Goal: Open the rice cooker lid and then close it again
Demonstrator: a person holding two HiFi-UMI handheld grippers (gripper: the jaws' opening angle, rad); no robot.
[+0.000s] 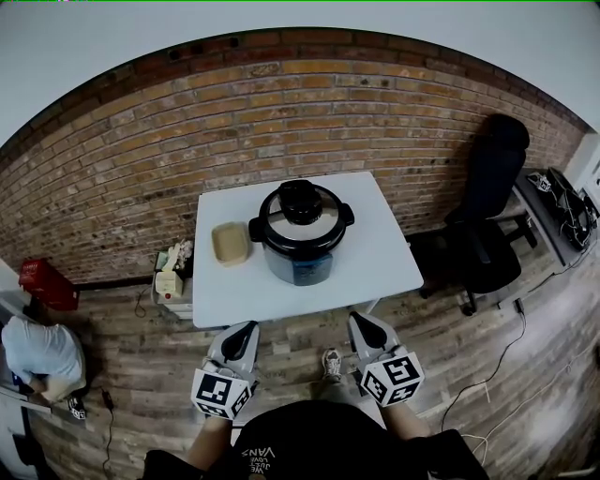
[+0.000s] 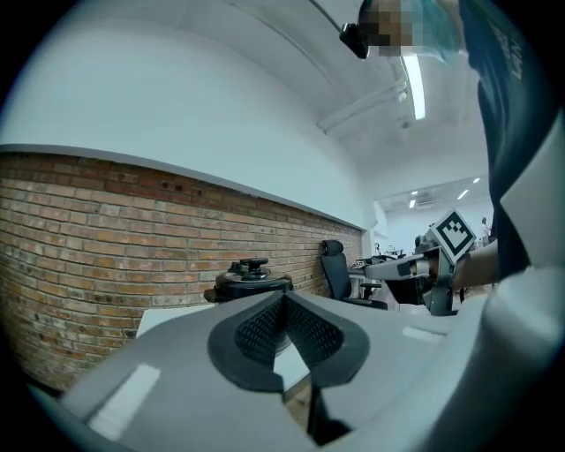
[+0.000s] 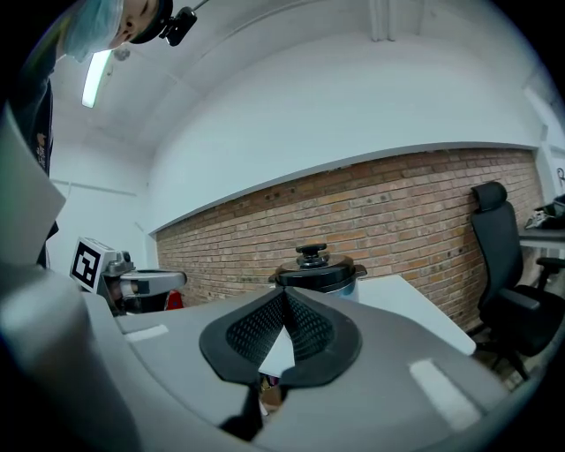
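From the head view I see the wearer's black top (image 1: 309, 441), with pale lettering across it and dark sleeves. The two hand tools have smooth, light grey shells. The left gripper (image 1: 249, 328) and the right gripper (image 1: 357, 321) taper to dark-lined tips, and each bears a white marker cube (image 1: 221, 394) printed with black squares. In the gripper views I make out black pads (image 2: 260, 334) with a fine cross-hatched texture, set in grey plastic. The wearer has a pale blue cap (image 3: 88, 26) and a small black head camera (image 3: 179, 24).
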